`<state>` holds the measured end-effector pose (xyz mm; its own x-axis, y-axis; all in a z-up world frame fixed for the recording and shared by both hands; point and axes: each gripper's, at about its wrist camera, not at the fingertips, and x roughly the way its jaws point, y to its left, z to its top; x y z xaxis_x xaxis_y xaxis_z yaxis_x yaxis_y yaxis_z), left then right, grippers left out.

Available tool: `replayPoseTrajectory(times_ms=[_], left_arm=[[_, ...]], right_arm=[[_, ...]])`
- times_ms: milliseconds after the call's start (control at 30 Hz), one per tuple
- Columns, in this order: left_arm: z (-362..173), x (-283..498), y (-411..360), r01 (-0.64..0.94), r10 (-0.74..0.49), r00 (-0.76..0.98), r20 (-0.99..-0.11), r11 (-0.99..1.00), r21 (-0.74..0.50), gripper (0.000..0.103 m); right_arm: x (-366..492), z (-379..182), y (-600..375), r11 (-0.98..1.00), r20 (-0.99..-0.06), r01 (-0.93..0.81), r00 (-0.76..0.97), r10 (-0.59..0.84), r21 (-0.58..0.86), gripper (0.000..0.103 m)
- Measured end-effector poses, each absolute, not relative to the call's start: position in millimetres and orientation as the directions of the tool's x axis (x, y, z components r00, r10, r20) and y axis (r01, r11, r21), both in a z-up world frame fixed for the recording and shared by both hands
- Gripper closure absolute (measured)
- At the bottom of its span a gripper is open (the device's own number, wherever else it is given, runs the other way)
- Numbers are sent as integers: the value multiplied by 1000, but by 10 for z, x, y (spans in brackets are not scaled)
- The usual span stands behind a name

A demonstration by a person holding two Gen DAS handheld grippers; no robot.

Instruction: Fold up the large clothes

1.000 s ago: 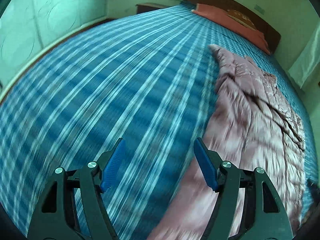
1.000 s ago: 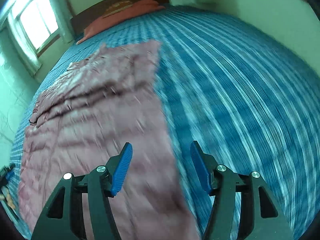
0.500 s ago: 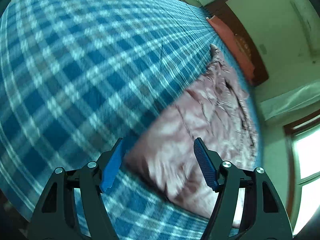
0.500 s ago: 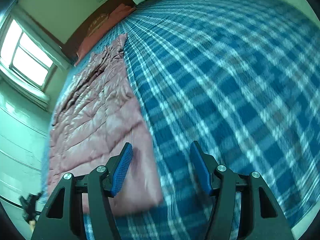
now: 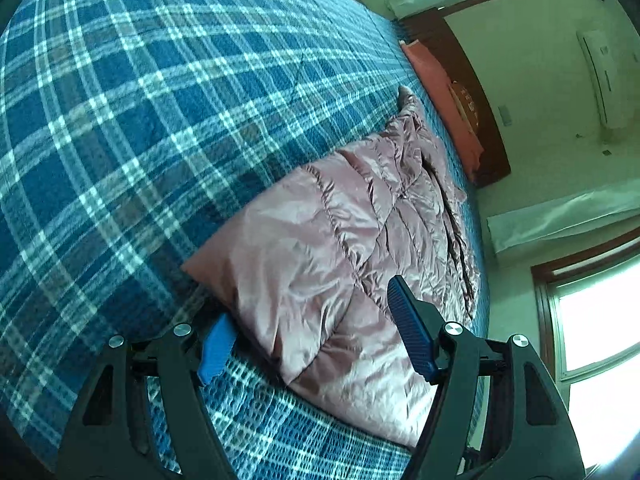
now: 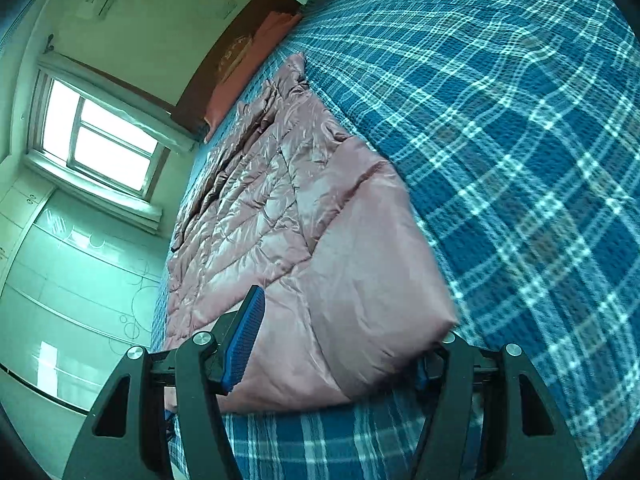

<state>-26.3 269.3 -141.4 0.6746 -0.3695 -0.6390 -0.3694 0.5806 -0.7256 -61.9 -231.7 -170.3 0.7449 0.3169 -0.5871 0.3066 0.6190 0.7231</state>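
Both tongs, left [image 5: 316,332] and right [image 6: 340,340], gape open, unclamped, straddling the pink jacket's [image 5: 320,240] near corners on the bed [image 5: 140,120].

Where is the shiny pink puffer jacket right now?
The shiny pink quilted puffer jacket lies flat on the blue plaid bedspread, its near hem between both grippers' open jaws, its far end toward the wooden headboard.

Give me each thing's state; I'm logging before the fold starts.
Pink quilted puffer jacket: lying flat along the bed, near hem between both tools.
Blue plaid bedspread: spread out under the jacket.
Left tool: open, straddling a hem corner.
Right tool: open, straddling the other hem corner.
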Motion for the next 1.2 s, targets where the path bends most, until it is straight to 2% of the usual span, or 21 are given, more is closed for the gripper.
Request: replayPoseTrajectory(times_ms=[167,233,267,300,333,367,400,433,500,967,1200], left_arm=[[-1413,-193,2655,-347,-371,683,-629,593,-727,33],[-1405,-177,2613,-327,-385,679,-625,603,-728,38],[-1412,-161,2582,-316,-401,672,-623,605,-731,47],[-1425,-146,2561,-311,-411,664,-625,608,-730,55],[-1430,-136,2545,-308,-412,660,-628,614,-727,58],[-1429,-123,2531,-308,-404,657,-636,626,-716,67],[-1431,-120,2529,-310,-394,656,-644,637,-706,84],[-1430,-116,2537,-315,-381,655,-652,647,-694,93],[-1429,-124,2590,-327,-372,661,-652,638,-697,96],[-814,-580,2727,-174,-453,722,-523,613,-771,99],[-230,-651,2763,-63,-453,776,-439,637,-769,100]], right_arm=[[-521,-1720,-2316,596,-561,296,762,323,746,45],[-465,-1729,-2279,610,-570,294,755,323,736,57],[-428,-1739,-2256,612,-573,296,754,322,734,60],[-405,-1752,-2257,612,-574,298,754,320,733,68],[-392,-1759,-2258,612,-573,299,756,316,732,79],[-381,-1759,-2265,609,-566,296,764,311,735,83],[-382,-1753,-2278,605,-557,294,772,306,740,87],[-379,-1737,-2288,601,-546,288,781,303,745,89],[-385,-1691,-2290,601,-525,270,798,298,752,91],[-791,-1110,-2243,613,-406,118,842,355,781,94],[-786,-731,-2274,617,-317,15,867,384,787,94]])
